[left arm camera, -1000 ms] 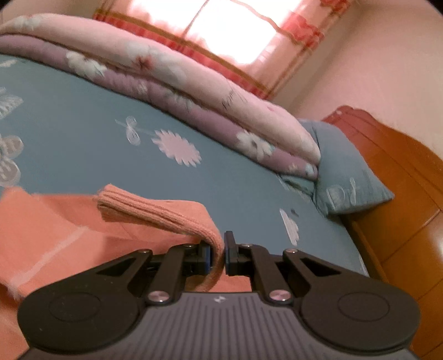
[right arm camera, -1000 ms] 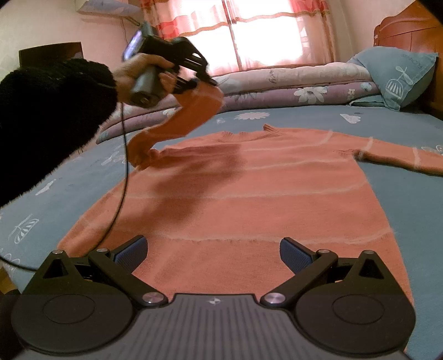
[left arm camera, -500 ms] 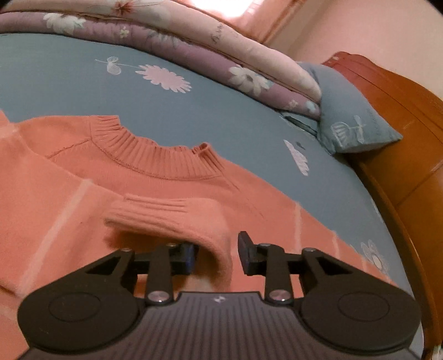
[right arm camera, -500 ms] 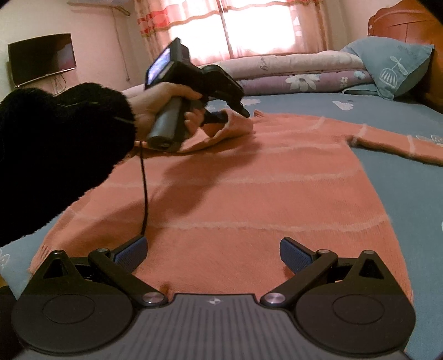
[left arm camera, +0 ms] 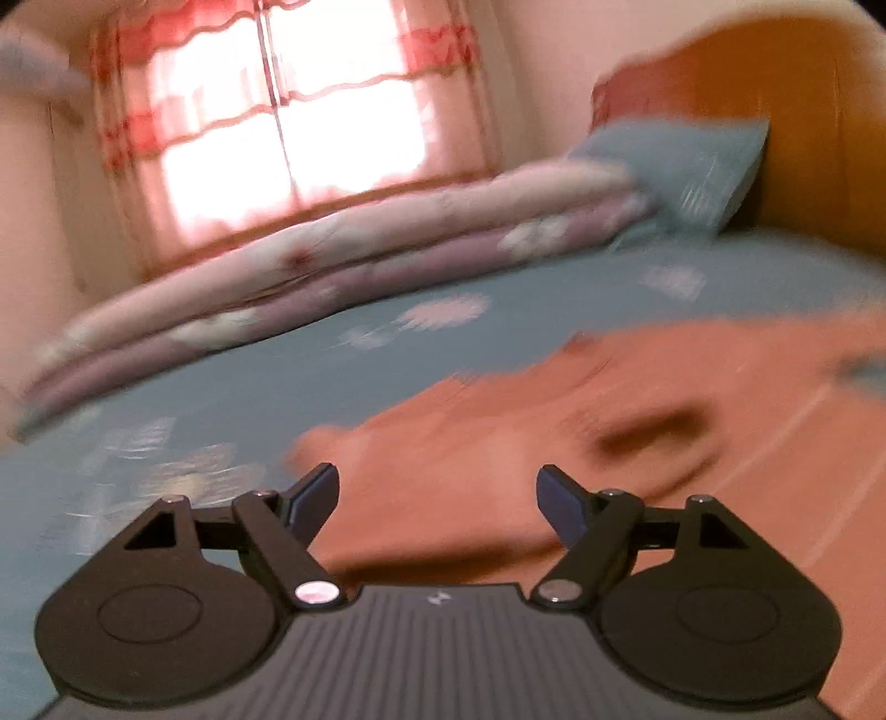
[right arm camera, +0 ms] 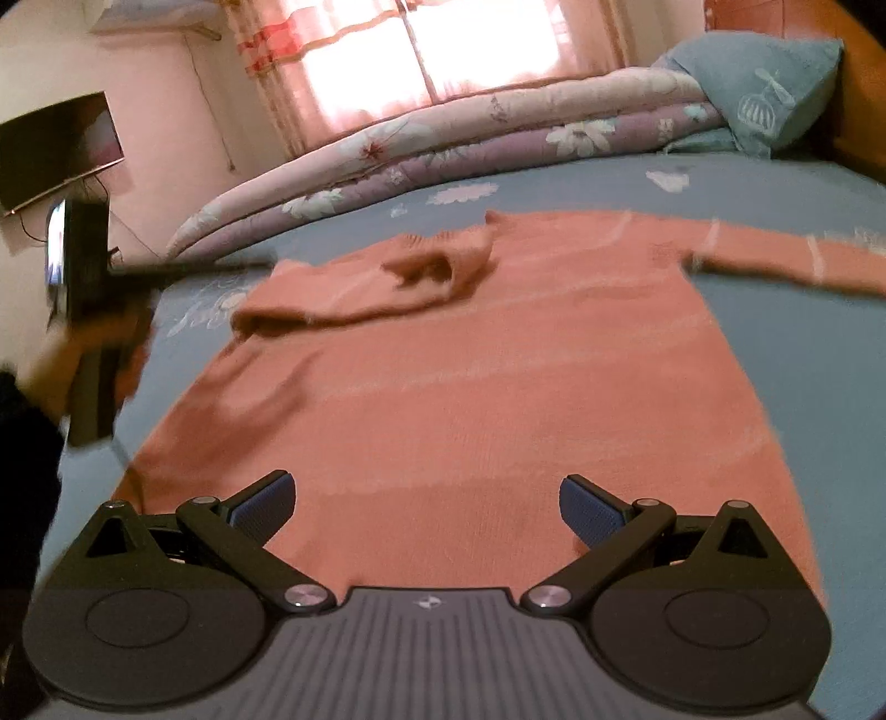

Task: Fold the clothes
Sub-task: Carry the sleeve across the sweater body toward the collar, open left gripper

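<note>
An orange-pink knitted sweater (right arm camera: 498,376) lies flat on the blue bedsheet (right arm camera: 803,332). Its left sleeve (right arm camera: 387,288) is folded across the chest, cuff near the collar. Its right sleeve (right arm camera: 786,260) stretches out to the right. My left gripper (left arm camera: 437,498) is open and empty above the sweater's left shoulder (left arm camera: 554,443); the view is motion-blurred. It also shows in the right wrist view (right arm camera: 83,260), held in a hand at the left. My right gripper (right arm camera: 423,507) is open and empty over the sweater's hem.
A rolled floral quilt (right arm camera: 443,144) lies along the far side of the bed under a curtained window (right arm camera: 421,50). A blue pillow (right arm camera: 764,88) leans on the wooden headboard (left arm camera: 803,138) at the right. A wall TV (right arm camera: 55,149) hangs at the left.
My left gripper has opened and let go of the sleeve cuff, leaving it folded across the chest, then pulled back to the left. My right gripper has stayed open over the hem.
</note>
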Demonstrator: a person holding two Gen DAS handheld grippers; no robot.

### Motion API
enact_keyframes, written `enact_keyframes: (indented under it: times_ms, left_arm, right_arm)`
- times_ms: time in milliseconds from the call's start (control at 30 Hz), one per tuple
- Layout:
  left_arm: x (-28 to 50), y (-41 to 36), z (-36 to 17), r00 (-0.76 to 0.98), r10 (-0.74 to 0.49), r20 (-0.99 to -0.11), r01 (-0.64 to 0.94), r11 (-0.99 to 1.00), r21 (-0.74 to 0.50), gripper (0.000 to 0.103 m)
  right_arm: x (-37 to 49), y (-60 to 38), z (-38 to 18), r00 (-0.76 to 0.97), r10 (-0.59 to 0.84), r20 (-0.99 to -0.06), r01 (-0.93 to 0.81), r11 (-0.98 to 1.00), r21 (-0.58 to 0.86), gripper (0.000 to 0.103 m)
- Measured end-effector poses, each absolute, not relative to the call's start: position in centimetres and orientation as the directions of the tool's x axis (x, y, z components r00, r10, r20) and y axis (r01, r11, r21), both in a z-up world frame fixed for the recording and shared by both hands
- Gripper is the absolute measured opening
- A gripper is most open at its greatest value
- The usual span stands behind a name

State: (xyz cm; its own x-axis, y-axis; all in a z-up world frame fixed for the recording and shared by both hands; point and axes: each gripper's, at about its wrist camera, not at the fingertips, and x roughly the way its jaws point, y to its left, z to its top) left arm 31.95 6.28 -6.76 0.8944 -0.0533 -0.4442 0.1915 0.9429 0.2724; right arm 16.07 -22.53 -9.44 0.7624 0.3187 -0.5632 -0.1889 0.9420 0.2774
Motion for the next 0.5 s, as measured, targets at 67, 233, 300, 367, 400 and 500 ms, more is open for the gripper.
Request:
enact_keyframes:
  times_ms: [67, 233, 300, 367, 400, 500]
  left_arm:
    - [32.6, 7.4, -8.4, 0.887, 0.035, -0.461, 0.139, 0.93, 0.34, 0.079]
    - [34.5, 9.3, -10.4, 0.861, 0.093, -0.499, 0.079, 0.946, 0.313, 0.08]
    - [35.5, 10.0, -10.8, 0.862, 0.12, -0.492, 0.038, 0.954, 0.299, 0.08]
    - [36.2, 10.6, -11.4, 0.859, 0.163, -0.486, -0.015, 0.956, 0.293, 0.08]
    - [36.6, 11.0, -11.6, 0.85, 0.179, -0.495, -0.039, 0.959, 0.28, 0.081]
    - [36.8, 13.0, -11.5, 0.854, 0.146, -0.499, -0.07, 0.983, 0.169, 0.083]
  right_arm:
    - [18.0, -21.9, -7.5, 0.778, 0.283, -0.561, -0.208, 0.958, 0.195, 0.103]
    - [24.3, -18.7, -3.1, 0.836, 0.192, -0.514, -0.265, 0.962, -0.07, 0.103]
    - [27.3, -17.0, -2.7, 0.844, 0.166, -0.51, -0.279, 0.948, -0.152, 0.103]
    - [30.3, -15.3, -2.9, 0.838, 0.143, -0.526, -0.294, 0.931, -0.215, 0.103]
    - [31.5, -14.5, -3.5, 0.836, 0.128, -0.533, -0.297, 0.923, -0.245, 0.103]
    - [34.7, -12.2, -5.6, 0.835, 0.077, -0.545, -0.304, 0.89, -0.34, 0.1]
